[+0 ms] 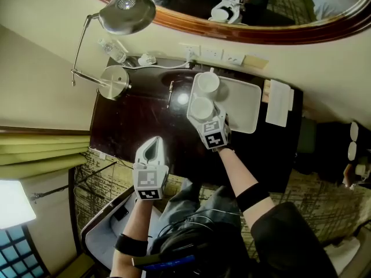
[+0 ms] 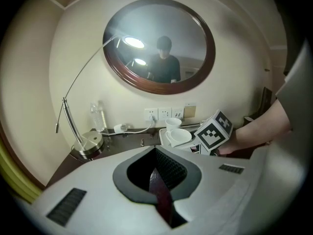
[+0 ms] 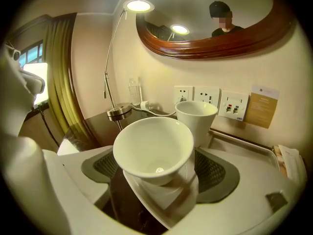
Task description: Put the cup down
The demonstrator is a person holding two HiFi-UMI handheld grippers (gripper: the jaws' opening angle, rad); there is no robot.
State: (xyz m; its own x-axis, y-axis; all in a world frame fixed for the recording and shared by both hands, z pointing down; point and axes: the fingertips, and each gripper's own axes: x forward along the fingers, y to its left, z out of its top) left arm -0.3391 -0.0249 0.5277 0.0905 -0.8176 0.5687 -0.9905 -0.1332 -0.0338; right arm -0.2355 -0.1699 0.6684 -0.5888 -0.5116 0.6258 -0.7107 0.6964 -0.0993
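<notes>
A white cup [image 3: 154, 148] sits on a white saucer [image 3: 161, 199] at the left edge of a white tray [image 1: 243, 106], between the jaws of my right gripper [image 3: 159, 173]. The jaws stand wide, and their dark pads [image 3: 215, 168] show a gap to the cup on either side. From the head view the cup [image 1: 201, 107] lies just ahead of the right gripper [image 1: 203, 116]. A second, taller white cup [image 1: 208, 83] stands on the tray right behind it. My left gripper [image 1: 153, 146] hovers over the desk's near edge, shut and empty, also seen as the left gripper [image 2: 159, 177].
The dark desk [image 1: 133, 126] carries a lamp with a round metal base [image 1: 114, 81], a water bottle [image 1: 113, 50] and a white cable by the wall sockets [image 1: 211, 52]. Folded white paper [image 1: 279, 102] lies right of the tray. A round mirror [image 1: 243, 30] hangs above.
</notes>
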